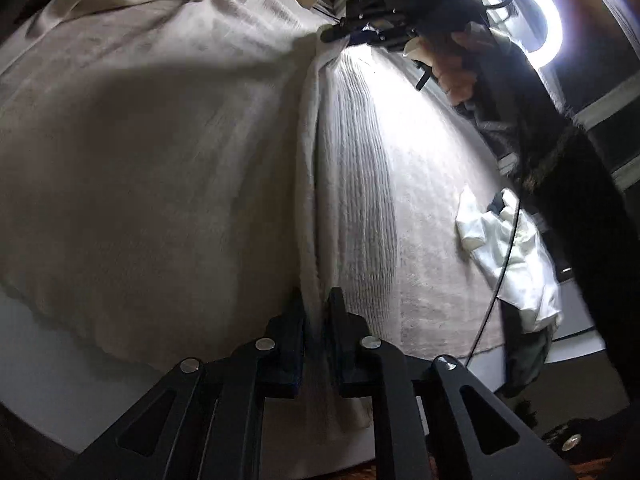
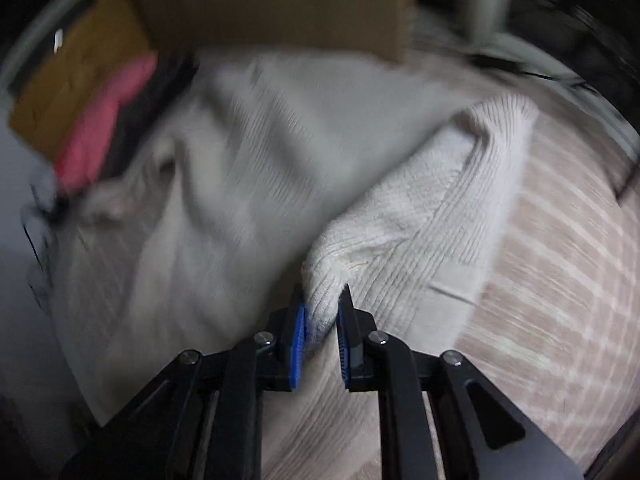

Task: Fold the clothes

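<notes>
Cream ribbed knit garment is draped over the work surface, one edge lifted between both tools. Left gripper: jaws closed on a bunched hem edge of the knit; fabric runs straight up and away from the fingers as a taut ridge. Far end of that ridge: right gripper, seen from the left wrist camera, pinching the same edge. Right wrist view (motion-blurred): right gripper clamped on a ribbed corner, blue pads pressing the cloth on each side.

Key relation: held edge forms the long axis, spanning gripper to gripper; body of the garment hangs to one side of it, over the pinkish cloth beneath. Judgement: fold line lies parallel to this edge, so both grippers should travel together, crosswise to it. Neither is nearer; both already hold.
</notes>
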